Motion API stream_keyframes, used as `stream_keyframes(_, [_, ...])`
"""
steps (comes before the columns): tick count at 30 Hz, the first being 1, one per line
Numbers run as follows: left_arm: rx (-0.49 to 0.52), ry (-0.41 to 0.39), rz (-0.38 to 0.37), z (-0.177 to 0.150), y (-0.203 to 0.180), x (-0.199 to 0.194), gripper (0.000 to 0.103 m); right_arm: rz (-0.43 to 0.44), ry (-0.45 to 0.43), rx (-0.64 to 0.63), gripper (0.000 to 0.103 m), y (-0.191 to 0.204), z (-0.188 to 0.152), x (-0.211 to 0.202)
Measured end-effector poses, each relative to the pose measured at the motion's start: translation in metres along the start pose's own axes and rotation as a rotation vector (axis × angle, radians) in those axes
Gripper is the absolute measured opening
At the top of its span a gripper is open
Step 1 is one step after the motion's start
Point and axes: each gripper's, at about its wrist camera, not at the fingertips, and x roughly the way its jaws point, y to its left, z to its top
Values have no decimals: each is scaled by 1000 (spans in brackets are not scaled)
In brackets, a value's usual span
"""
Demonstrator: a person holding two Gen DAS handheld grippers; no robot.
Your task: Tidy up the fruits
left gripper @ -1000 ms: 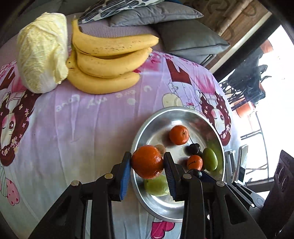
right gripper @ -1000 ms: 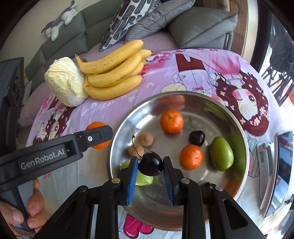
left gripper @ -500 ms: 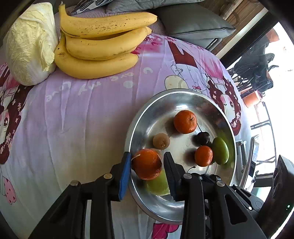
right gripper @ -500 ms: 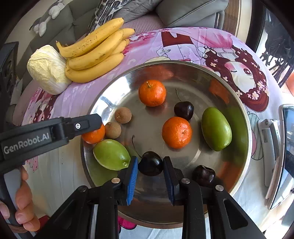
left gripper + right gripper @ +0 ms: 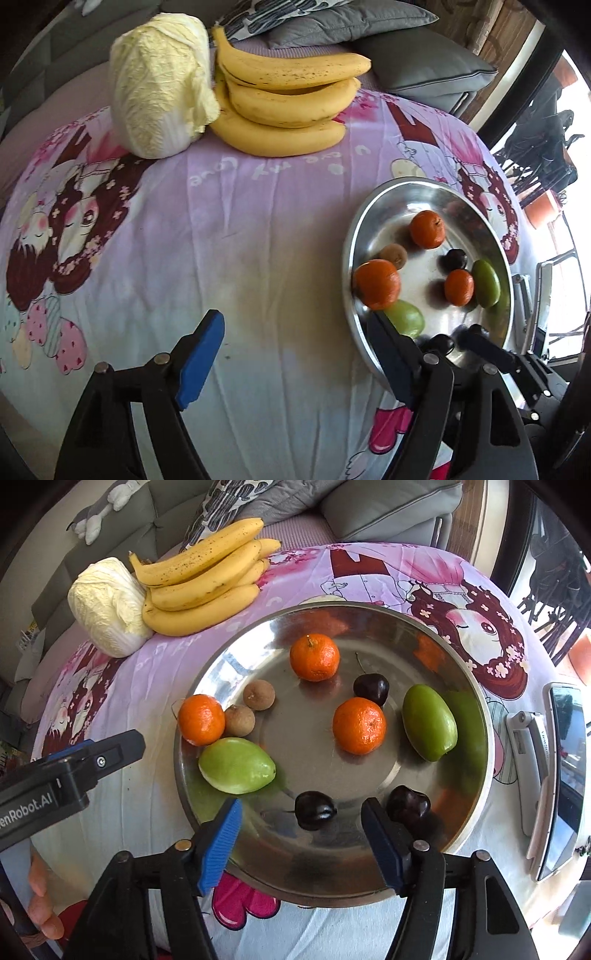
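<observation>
A round metal plate (image 5: 369, 609) on the pink cartoon cloth holds several fruits: mandarins, green fruits, longans and dark cherries. My right gripper (image 5: 301, 812) hangs over the plate's near side with its jaws opening. A dark cherry (image 5: 314, 809) lies on the plate between its blue pads, touching neither. My left gripper (image 5: 293, 326) is over bare cloth left of the plate (image 5: 399, 184), its jaws opening with nothing between them. A mandarin (image 5: 377, 283) rests just inside the plate's left rim, beside the right finger of my left gripper.
A bunch of bananas (image 5: 203, 587) and a pale cabbage (image 5: 107, 605) lie at the table's far side. A phone on a stand (image 5: 557, 768) sits right of the plate. Grey sofa cushions (image 5: 417, 70) are behind. A person's hand (image 5: 40, 897) shows at bottom left.
Both grippers have opened. The left let go of the mandarin at the plate's rim and swung left over the cloth. The right let go of the cherry onto the plate.
</observation>
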Motion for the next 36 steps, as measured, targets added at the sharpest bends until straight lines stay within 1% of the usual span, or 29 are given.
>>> stream_keyframes(1, [-8, -2, 14, -3, 6, -2, 81, -5, -3, -6, 73, 2, -2, -1])
stream_keyframes(3, [-27, 1, 31, -9, 18, -6, 87, -10, -6, -17, 80, 9, -3, -4])
stream_keyframes(5, [-39, 5, 53, -16, 28, -8, 90, -14, -11, -31, 82, 15, -5, -6])
stream_keyframes(7, [-42, 13, 76, -24, 35, -9, 90, -19, -17, -47, 84, 23, -8, -9])
stream_keyframes(11, [-42, 29, 106, -39, 44, -9, 90, -13, -26, -71, 90, 34, -12, -12])
stream_keyframes(14, [-29, 24, 149, -48, 45, -10, 90, -13, -28, -80, 91, 39, -14, -13])
stream_keyframes(20, [-41, 12, 207, -57, 48, -14, 90, -19, -30, -80, 93, 42, -17, -13])
stream_keyframes(23, [-49, 9, 224, -59, 49, -14, 90, -26, -30, -78, 102, 41, -18, -12])
stream_keyframes(26, [-56, 18, 250, -61, 50, -11, 90, -31, -31, -78, 102, 40, -19, -12])
stream_keyframes(36, [-43, 42, 280, -64, 50, -4, 90, -28, -26, -74, 103, 39, -19, -9])
